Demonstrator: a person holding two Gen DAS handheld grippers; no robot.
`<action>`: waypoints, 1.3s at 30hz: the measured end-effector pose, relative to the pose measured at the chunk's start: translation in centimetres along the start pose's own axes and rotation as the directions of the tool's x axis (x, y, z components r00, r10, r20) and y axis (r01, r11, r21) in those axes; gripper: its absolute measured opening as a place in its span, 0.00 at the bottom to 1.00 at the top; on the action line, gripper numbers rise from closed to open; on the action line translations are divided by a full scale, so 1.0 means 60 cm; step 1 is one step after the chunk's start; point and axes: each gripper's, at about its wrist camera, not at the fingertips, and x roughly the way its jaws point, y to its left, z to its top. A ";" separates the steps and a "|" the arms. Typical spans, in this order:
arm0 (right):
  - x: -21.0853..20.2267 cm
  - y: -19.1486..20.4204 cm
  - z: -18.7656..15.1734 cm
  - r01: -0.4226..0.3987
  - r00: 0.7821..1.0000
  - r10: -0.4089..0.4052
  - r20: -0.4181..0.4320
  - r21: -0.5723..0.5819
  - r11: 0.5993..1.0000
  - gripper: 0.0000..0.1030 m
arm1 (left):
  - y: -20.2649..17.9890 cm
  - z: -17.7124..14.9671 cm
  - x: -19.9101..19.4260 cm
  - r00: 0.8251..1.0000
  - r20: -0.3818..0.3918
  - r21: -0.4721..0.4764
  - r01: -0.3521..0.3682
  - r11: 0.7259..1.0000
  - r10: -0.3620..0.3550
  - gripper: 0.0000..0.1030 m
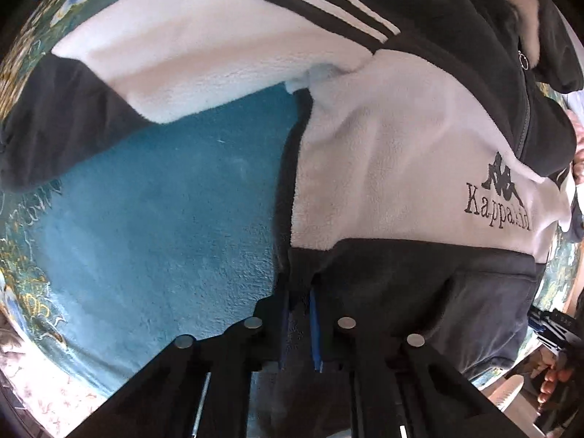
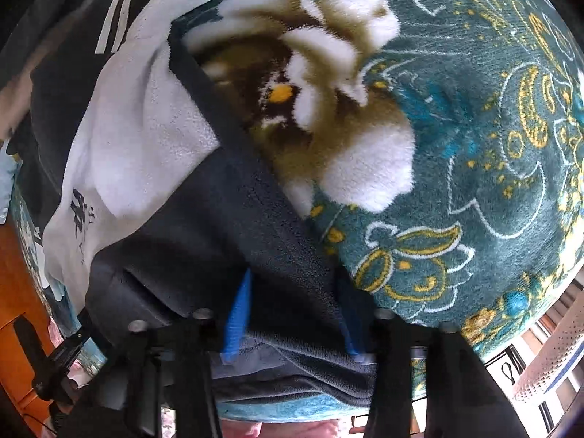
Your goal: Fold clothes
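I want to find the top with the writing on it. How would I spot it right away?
Look at the big teal blanket with gold swirls and white flowers. Lying on it is one fleece top, with both tools pinching its dark bottom hem. It is the only thing there in white and dark grey blocks, with two thin white stripes, a half zip, and a dark Kappa logo on the chest.

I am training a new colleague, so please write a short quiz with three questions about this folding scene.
1. True or false: the left gripper is shut on the fleece jacket at its dark hem.
2. Which brand word is on the jacket's chest? A) Kappa B) Puma C) Nike
3. Fill in: the jacket lies on a teal floral ____.

Key: 1 true; 2 A; 3 blanket. The right gripper also grips the hem.
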 end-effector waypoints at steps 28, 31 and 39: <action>-0.546 0.034 -0.105 -0.221 0.635 0.234 0.737 -0.117 0.968 0.83 | -0.139 0.034 -0.371 0.842 0.378 0.283 0.290 0.914 -0.384 0.62; -0.575 0.008 -0.092 -0.264 0.545 0.278 0.791 -0.153 0.952 0.94 | -0.187 0.023 -0.398 0.822 0.421 0.327 0.257 0.910 -0.383 0.66; -0.505 -0.148 0.059 -0.460 0.580 0.353 0.734 -0.062 0.886 1.00 | -0.282 -0.011 -0.404 0.832 0.488 0.120 0.233 0.965 -0.262 0.67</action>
